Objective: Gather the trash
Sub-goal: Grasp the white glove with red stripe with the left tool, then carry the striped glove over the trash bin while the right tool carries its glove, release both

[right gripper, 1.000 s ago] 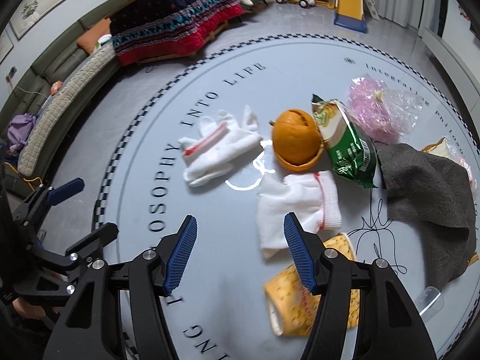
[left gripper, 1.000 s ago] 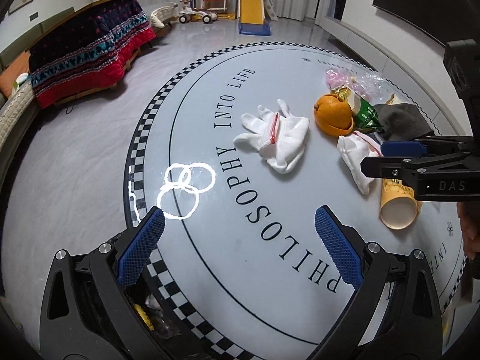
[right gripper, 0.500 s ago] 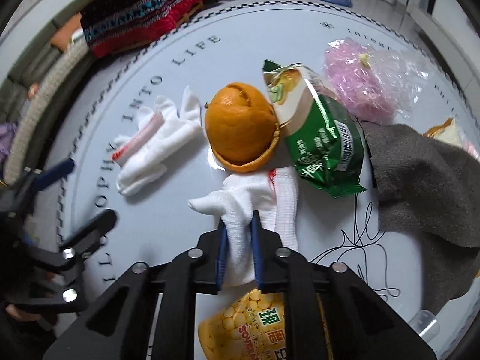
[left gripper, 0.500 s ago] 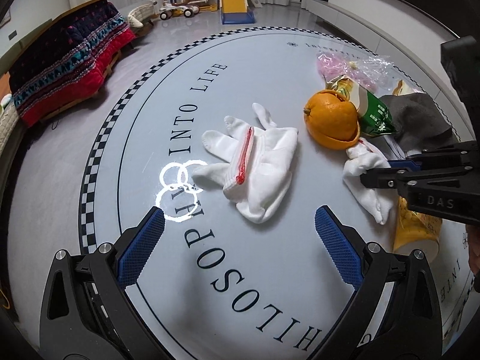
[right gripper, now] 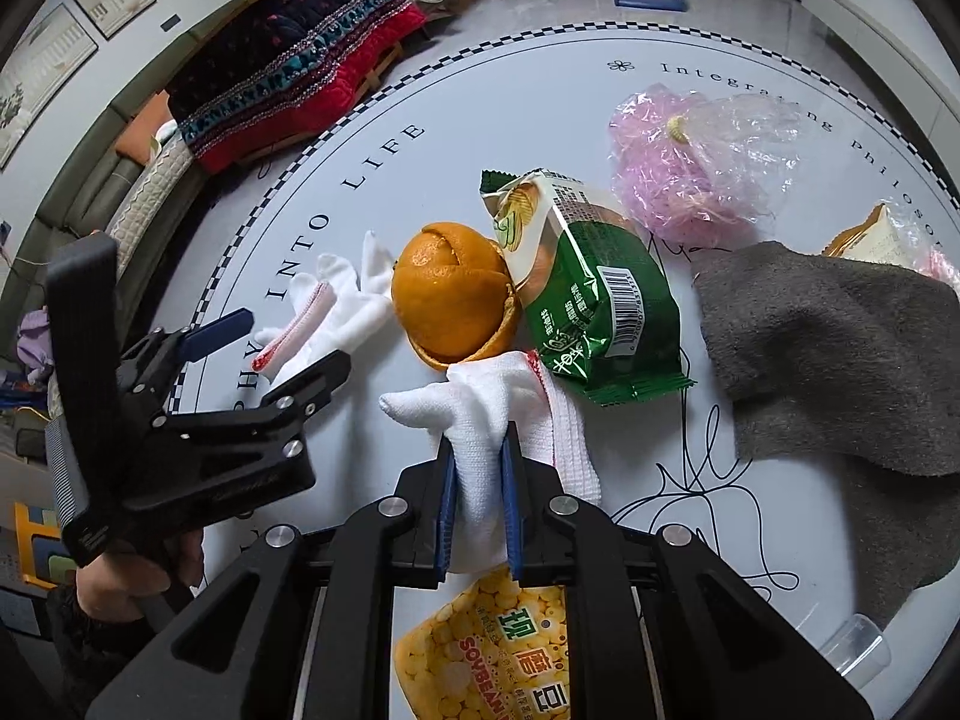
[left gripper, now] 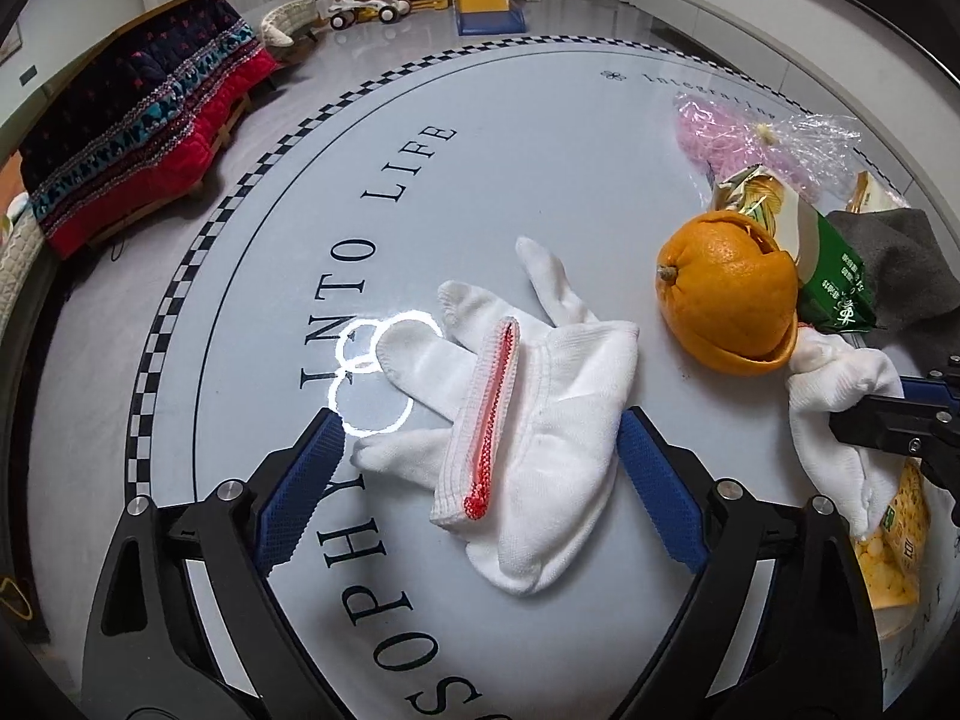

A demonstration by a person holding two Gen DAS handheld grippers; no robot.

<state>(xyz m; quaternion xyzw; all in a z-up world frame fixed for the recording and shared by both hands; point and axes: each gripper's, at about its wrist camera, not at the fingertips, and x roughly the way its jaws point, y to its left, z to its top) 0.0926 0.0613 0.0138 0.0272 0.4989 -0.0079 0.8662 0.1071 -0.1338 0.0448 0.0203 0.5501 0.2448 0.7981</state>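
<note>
My right gripper point(right gripper: 477, 450) is shut on a white glove point(right gripper: 480, 414) beside the orange peel point(right gripper: 453, 294); this glove shows at the right of the left wrist view point(left gripper: 840, 396), pinched by the right gripper point(left gripper: 882, 414). My left gripper point(left gripper: 480, 450) is open, its blue pads on either side of a second white glove with a red cuff point(left gripper: 522, 420). That glove also shows in the right wrist view point(right gripper: 324, 312), with the left gripper point(right gripper: 264, 354) around it. A green snack bag point(right gripper: 594, 300), a yellow soybean bag point(right gripper: 498, 654) and a pink plastic bag point(right gripper: 690, 162) lie nearby.
Everything lies on a round white table point(left gripper: 540, 138) with black lettering and a checkered rim. A grey cloth point(right gripper: 840, 360) covers its right side, with another wrapper point(right gripper: 882, 240) behind it. A small clear cup point(right gripper: 858, 654) lies at the near right. A red-blue blanket point(left gripper: 138, 132) is beyond.
My right gripper closed on the near glove and has lifted its fingers off the table. My left gripper moved forward until its open pads flank the red-cuffed glove.
</note>
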